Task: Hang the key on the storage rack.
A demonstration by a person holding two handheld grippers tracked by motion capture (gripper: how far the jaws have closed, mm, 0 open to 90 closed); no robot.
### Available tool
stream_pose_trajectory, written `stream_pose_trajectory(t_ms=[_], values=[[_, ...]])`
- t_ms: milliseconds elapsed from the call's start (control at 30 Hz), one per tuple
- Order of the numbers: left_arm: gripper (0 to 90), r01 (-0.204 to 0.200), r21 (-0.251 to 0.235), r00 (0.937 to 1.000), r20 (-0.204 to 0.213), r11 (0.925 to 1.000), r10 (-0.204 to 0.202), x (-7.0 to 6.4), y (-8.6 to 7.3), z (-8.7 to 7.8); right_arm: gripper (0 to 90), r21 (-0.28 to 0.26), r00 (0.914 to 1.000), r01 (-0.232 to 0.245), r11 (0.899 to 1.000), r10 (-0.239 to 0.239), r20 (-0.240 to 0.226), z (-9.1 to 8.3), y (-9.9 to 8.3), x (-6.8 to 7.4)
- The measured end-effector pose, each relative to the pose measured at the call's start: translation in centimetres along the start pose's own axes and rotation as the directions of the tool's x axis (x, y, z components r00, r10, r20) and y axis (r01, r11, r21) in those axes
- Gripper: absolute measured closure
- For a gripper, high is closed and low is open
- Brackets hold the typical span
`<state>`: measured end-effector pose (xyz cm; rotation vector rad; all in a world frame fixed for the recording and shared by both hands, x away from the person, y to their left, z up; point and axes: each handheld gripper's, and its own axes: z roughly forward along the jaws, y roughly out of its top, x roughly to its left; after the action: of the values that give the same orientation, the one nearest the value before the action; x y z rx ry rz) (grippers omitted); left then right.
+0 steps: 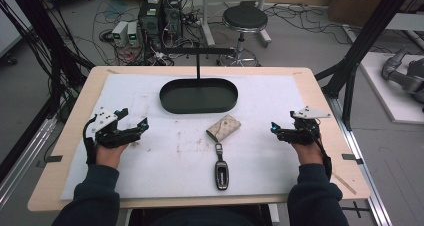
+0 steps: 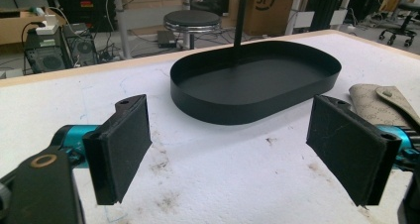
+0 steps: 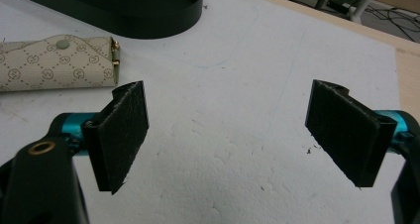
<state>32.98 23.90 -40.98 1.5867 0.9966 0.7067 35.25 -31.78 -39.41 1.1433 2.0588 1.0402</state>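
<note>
I work in a lab: computer towers (image 1: 159, 17) and tangled cables (image 1: 112, 8) on the floor, black frame struts (image 1: 372, 31), a stool (image 1: 244, 20), cardboard box (image 2: 267, 6).

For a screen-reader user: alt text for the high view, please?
A person holds the left gripper and right gripper, both open, over a white mat. Between them lie a beige pouch and car key, before an empty black tray.

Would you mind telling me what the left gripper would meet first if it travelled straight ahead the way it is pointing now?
Most likely the black oval tray: it lies ahead of the open left gripper, with bare white mat between, though depth is uncertain.
</note>
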Motion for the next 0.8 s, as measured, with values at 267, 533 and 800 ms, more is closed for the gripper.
stream_pose_trajectory(t_ms=[267,533,800], values=[[17.1,0.008,0.012,1.0000,0.003,0.9999,-0.008,-0.3,0.0,0.2,17.1,-0.004,1.0000,-0.008,1.000,0.008,0.003,0.0,-0.2,-0.1],[17.6,0.016,0.014,0.9999,0.003,0.9998,-0.016,-0.7,0.2,0.7,17.1,-0.018,0.9997,-0.026,1.000,0.026,-0.004,-0.2,-0.6,-0.2],[18.0,0.007,0.017,0.9997,0.022,0.9998,-0.007,-0.9,0.2,1.1,17.2,-0.026,0.9987,0.005,1.000,-0.006,-0.051,-0.3,-0.1,1.9]])
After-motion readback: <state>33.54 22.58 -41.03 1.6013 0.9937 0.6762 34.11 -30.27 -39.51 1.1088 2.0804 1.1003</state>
